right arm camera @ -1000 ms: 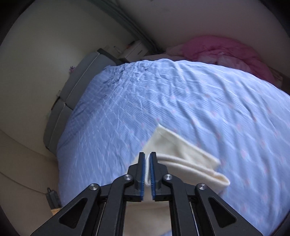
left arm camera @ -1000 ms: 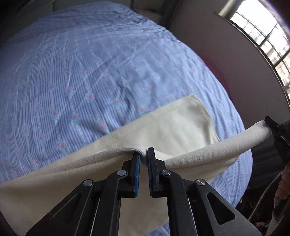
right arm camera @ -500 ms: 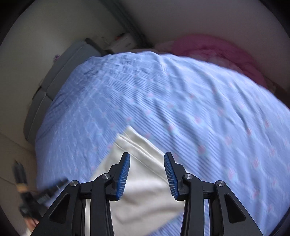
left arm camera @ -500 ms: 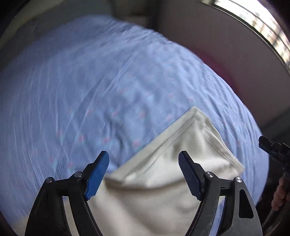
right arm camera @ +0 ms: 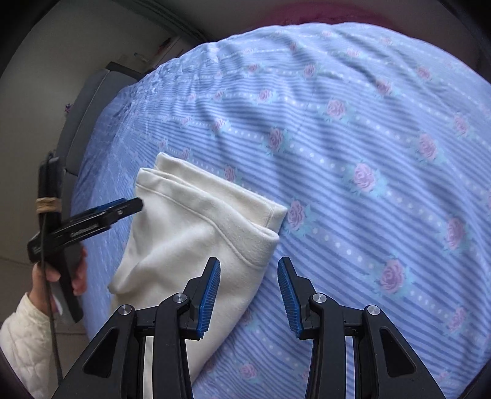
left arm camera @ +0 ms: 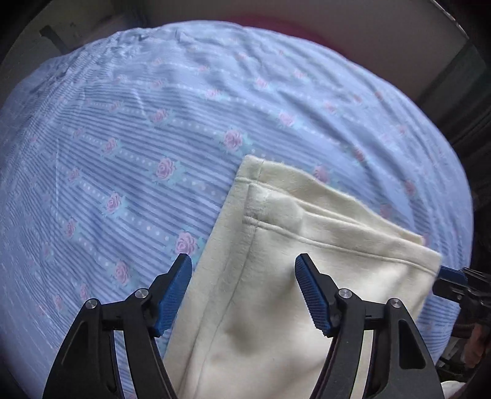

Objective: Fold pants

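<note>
The cream pants [left arm camera: 307,276] lie folded flat on the blue rose-patterned bed sheet [left arm camera: 138,153], hems stacked at the far end. My left gripper [left arm camera: 244,285] points steeply down over the pants' left edge. Its jaws are apart and closing, and the cloth lies below them with neither pad pressing on it. In the right wrist view the pants [right arm camera: 190,230] run down to the lower left. My right gripper [right arm camera: 249,276] hangs open over the sheet just beside their right hem corner, holding nothing. The left gripper [right arm camera: 92,221] shows there at the pants' left side, held by a hand [right arm camera: 76,276].
A pink blanket [right arm camera: 337,12] lies at the far end of the bed. A grey padded piece [right arm camera: 83,107] stands beyond the bed's left edge. The person's white quilted sleeve [right arm camera: 21,337] is at the lower left. Bare sheet [right arm camera: 368,153] stretches right of the pants.
Both grippers were shut on the lifted pants; both have let go and opened. The pants now lie folded on the sheet. Both hands sank closer to the bed, and the left one rolled.
</note>
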### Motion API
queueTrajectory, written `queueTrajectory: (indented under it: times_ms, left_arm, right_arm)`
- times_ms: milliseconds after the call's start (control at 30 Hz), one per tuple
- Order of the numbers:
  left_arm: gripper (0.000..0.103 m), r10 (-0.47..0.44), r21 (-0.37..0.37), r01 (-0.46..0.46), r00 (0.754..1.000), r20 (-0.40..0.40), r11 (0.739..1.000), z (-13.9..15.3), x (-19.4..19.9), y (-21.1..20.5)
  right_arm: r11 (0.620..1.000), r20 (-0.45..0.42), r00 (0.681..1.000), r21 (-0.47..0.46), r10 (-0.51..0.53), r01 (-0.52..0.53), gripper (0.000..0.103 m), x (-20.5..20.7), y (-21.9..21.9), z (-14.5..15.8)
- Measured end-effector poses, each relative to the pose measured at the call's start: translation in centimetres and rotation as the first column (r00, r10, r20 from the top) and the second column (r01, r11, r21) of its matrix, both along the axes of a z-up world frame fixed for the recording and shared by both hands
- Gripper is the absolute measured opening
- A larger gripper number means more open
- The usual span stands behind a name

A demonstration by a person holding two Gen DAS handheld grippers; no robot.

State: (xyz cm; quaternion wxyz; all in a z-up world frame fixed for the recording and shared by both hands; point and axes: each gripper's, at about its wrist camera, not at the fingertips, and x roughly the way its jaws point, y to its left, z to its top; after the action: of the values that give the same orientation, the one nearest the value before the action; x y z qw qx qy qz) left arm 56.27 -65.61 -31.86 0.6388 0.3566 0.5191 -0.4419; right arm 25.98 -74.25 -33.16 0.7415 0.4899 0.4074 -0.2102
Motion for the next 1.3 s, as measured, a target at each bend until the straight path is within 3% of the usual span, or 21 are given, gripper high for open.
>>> queueTrajectory:
  times_ms: [67, 100, 133, 167, 200, 267, 367, 400, 467, 567, 633, 700, 800, 867, 967, 1000, 1067, 1100, 1133, 1233, 1300]
  left_arm:
    - [0.066, 0.000, 0.010, 0.000, 1.000, -0.004, 1.000, -0.6, 0.2, -0.2]
    - [0.055, 0.003, 0.010, -0.003, 1.000, -0.011, 1.000, -0.8, 0.3, -0.3]
    - [0.036, 0.009, 0.003, -0.009, 0.999, -0.032, 1.000, -0.8, 0.4, -0.2]
    - [0.025, 0.012, -0.002, -0.012, 0.999, -0.048, 1.000, -0.9, 0.5, -0.2]
    - [0.007, 0.017, 0.000, -0.017, 0.999, -0.041, 1.000, -0.7, 0.4, -0.1]
    - [0.008, 0.003, -0.056, -0.004, 1.000, -0.022, 0.998, 0.8, -0.3, 0.2]
    - [0.007, -0.041, -0.181, 0.048, 0.998, 0.039, 0.982, 5.5, -0.5, -0.8]
    - [0.007, -0.049, -0.189, 0.058, 0.997, 0.052, 0.980, 6.2, -0.2, -1.4]
    - [0.007, -0.064, -0.156, 0.075, 0.995, 0.070, 0.985, 6.0, 0.5, -3.0]
    - [0.007, -0.078, -0.015, 0.081, 0.991, 0.112, 0.997, 2.5, 1.0, -4.9]
    - [0.008, -0.062, 0.015, 0.061, 0.992, 0.107, 0.998, 0.9, 0.9, -5.5]
    - [0.008, -0.040, 0.016, 0.038, 0.994, 0.098, 0.999, 0.2, 0.9, -5.7]
    - [0.009, -0.030, 0.021, 0.028, 0.995, 0.099, 0.999, -0.2, 0.7, -5.8]
    - [0.015, 0.002, 0.021, -0.004, 0.994, 0.114, 1.000, 0.3, 1.3, -6.1]
    - [0.036, 0.053, -0.074, -0.042, 0.987, 0.149, 0.996, 4.2, 1.1, -5.1]
    - [0.048, 0.060, -0.107, -0.044, 0.987, 0.151, 0.993, 5.4, 0.7, -4.6]
    - [0.055, 0.072, -0.185, -0.043, 0.986, 0.150, 0.982, 8.9, -1.3, -2.3]
    - [0.057, 0.069, -0.206, -0.038, 0.987, 0.145, 0.978, 10.1, -2.2, -1.3]
    - [0.062, 0.066, -0.217, -0.034, 0.988, 0.142, 0.976, 11.2, -3.0, -0.3]
    - [0.067, 0.082, -0.241, -0.041, 0.983, 0.161, 0.970, 14.2, -6.1, 4.1]
    - [0.072, 0.149, -0.264, -0.108, 0.979, 0.138, 0.958, 15.9, -8.2, 8.4]
  right_arm:
    - [1.000, 0.016, 1.000, 0.012, 0.001, -0.001, 0.041, 0.4, -0.1, -0.6]
    - [1.000, 0.009, 1.000, 0.016, 0.000, 0.000, 0.040, 0.5, -0.2, -0.8]
    - [1.000, 0.015, 1.000, 0.012, -0.003, 0.003, 0.034, 0.5, -0.2, -0.8]
    - [1.000, 0.020, 1.000, 0.000, -0.005, 0.005, 0.029, 0.4, -0.2, -0.6]
    - [1.000, 0.015, 1.000, -0.009, -0.001, 0.001, 0.017, 0.3, -0.2, -0.3]
    - [1.000, 0.043, 0.999, -0.005, -0.009, 0.009, 0.013, -0.1, -0.3, 0.4]
    - [0.998, 0.088, 0.995, -0.034, -0.042, 0.045, 0.011, -0.5, -1.0, 2.5]
    - [0.996, 0.097, 0.994, -0.058, -0.058, 0.063, 0.011, -0.5, -1.4, 3.3]
    - [0.996, 0.106, 0.992, -0.065, -0.061, 0.068, 0.010, 0.1, -2.4, 3.5]
    - [0.998, 0.064, 0.997, -0.059, -0.033, 0.037, 0.010, 1.8, -3.4, 2.2]
    - [0.996, -0.009, 1.000, -0.089, -0.007, 0.006, 0.010, 2.7, -3.7, 1.1]
    - [0.997, -0.022, 1.000, -0.075, -0.017, 0.016, 0.009, 2.4, -3.9, 0.3]
    - [0.995, -0.049, 0.997, -0.081, -0.061, 0.056, 0.009, 1.5, -4.0, 0.2]
    - [0.982, -0.164, 0.980, -0.171, -0.114, 0.086, 0.005, 0.8, -4.4, 0.4]
    - [0.979, -0.120, 0.980, -0.143, -0.161, 0.143, 0.006, -1.2, -5.5, 1.5]
    - [0.979, -0.110, 0.981, -0.140, -0.161, 0.145, 0.008, -1.6, -5.7, 2.3]
    - [0.977, -0.092, 0.985, -0.171, -0.145, 0.128, 0.023, -2.3, -5.4, 4.6]
    - [0.976, -0.078, 0.989, -0.186, -0.129, 0.113, 0.041, -2.5, -5.1, 5.7]
    - [0.975, -0.062, 0.992, -0.202, -0.108, 0.094, 0.051, -2.6, -4.6, 6.8]
    - [0.962, -0.039, 0.999, -0.270, 0.016, -0.026, 0.058, -2.9, -2.0, 10.2]
    - [0.940, -0.043, 0.991, -0.315, 0.127, -0.134, 0.062, -2.6, 0.6, 12.1]
